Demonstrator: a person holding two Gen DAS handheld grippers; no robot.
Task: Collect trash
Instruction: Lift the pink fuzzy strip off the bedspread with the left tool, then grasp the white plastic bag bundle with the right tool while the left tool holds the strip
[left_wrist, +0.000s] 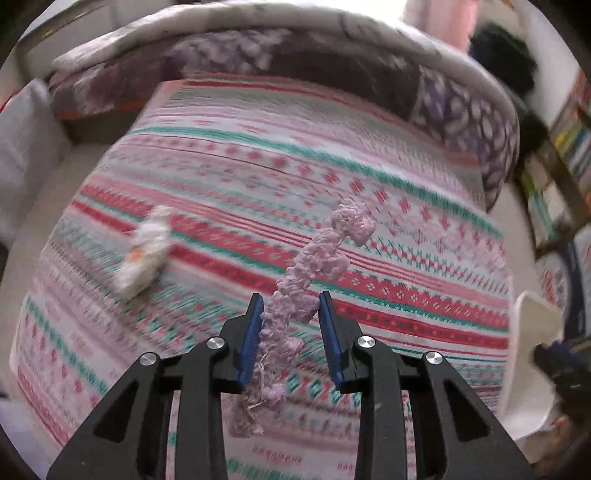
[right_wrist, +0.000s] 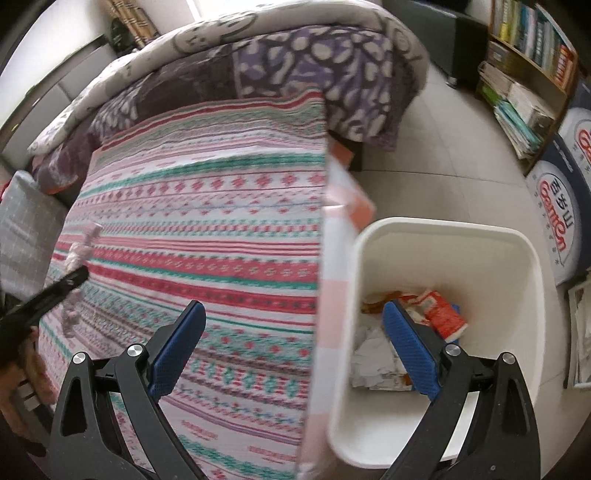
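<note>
Now the bed (left_wrist: 229, 155), under its red, green and white striped woven cover, fills both views, with 1 white rectangular plastic bin (right_wrist: 524, 280) on the floor beside it, already holding wrappers. The left tongs (left_wrist: 291, 306) pinch 1 long crumpled strip of lilac tissue (left_wrist: 325, 251), lifted clear. Carry it across steadily and release only above the bin. The right tongs (right_wrist: 291, 314) gape wide, empty. 1 crumpled white wad (left_wrist: 146, 251) remains on the bed.
</note>
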